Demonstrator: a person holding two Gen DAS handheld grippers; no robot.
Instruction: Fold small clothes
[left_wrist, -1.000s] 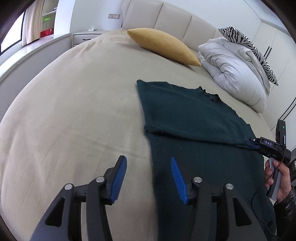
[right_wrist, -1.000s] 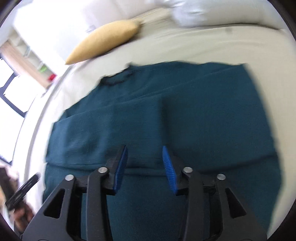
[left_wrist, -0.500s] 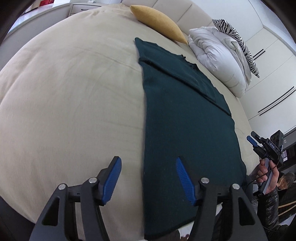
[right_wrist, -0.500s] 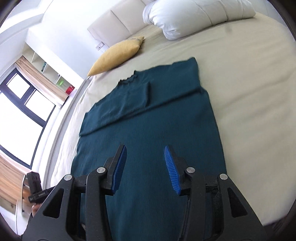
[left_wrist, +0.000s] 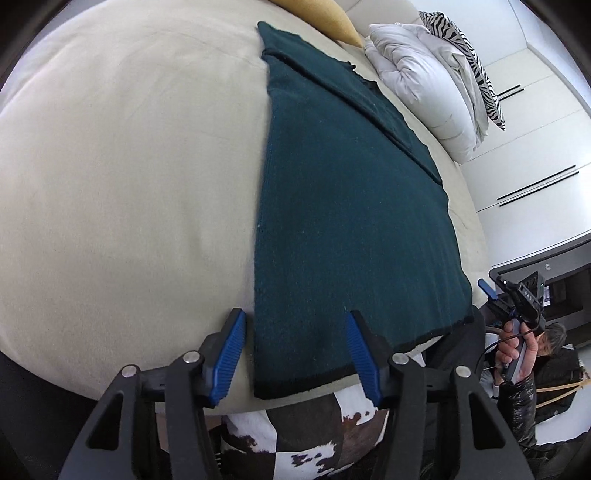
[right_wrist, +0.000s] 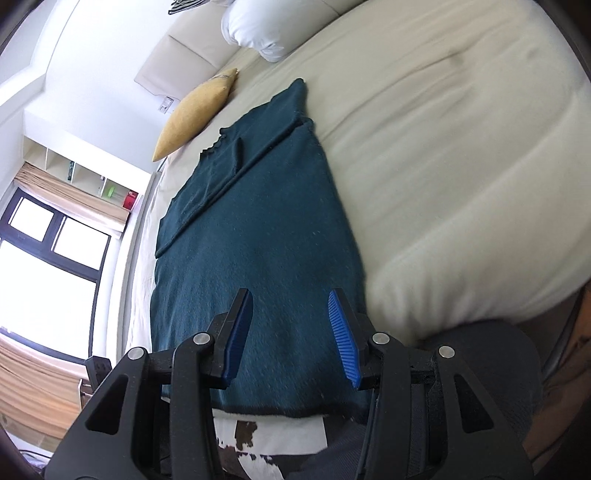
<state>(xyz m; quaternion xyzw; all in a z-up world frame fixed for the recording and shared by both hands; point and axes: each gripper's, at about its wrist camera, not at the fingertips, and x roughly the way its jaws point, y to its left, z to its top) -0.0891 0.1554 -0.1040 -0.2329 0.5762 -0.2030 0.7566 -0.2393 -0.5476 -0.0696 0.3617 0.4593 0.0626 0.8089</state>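
A dark teal knit sweater (left_wrist: 351, 206) lies flat and lengthwise on the beige bed (left_wrist: 129, 166), its sleeves folded across the chest at the far end and its hem at the bed's near edge. It also shows in the right wrist view (right_wrist: 258, 229). My left gripper (left_wrist: 295, 354) is open and empty, above the hem's left corner. My right gripper (right_wrist: 290, 336) is open and empty, above the hem's right part. The right gripper also shows in the left wrist view (left_wrist: 517, 295), held in a hand off the bed's edge.
A yellow pillow (right_wrist: 195, 110) and a white duvet (left_wrist: 424, 85) with a zebra-print cushion (left_wrist: 469, 51) lie at the bed's head. A cowhide-patterned rug (left_wrist: 314, 435) lies below the bed's near edge. A window (right_wrist: 40, 258) and shelves stand at the left.
Both grippers have drawn back from the sweater's folded sleeve area to the hem at the near edge of the bed. The sweater has not moved.
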